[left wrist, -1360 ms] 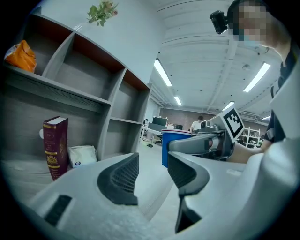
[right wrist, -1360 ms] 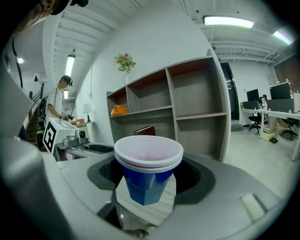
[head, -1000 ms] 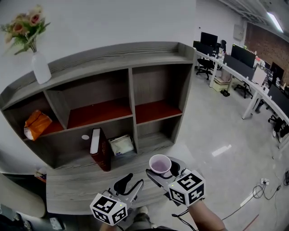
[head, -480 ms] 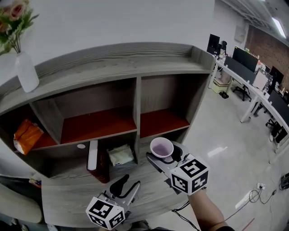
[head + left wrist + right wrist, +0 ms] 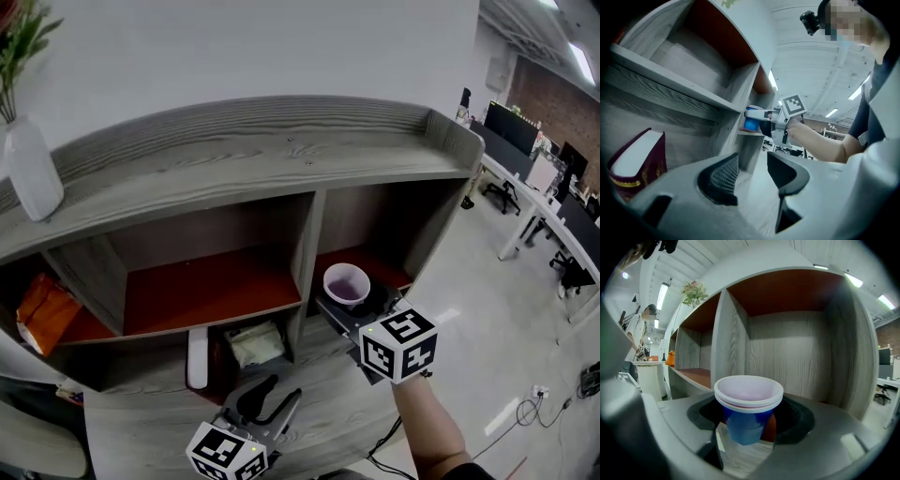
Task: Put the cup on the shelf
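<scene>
**Cup held at the shelf's upper right bay**

The right gripper's jaws clamp the blue cup, which sits upright between them. Just ahead of them opens the shelf's red-floored upper right compartment. The left gripper hangs lower, with its jaws apart and empty. A maroon book stands to their left.

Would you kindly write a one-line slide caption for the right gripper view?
Blue cup clamped upright in the right hand-held gripper, facing a compartment of the wooden shelf.
</scene>
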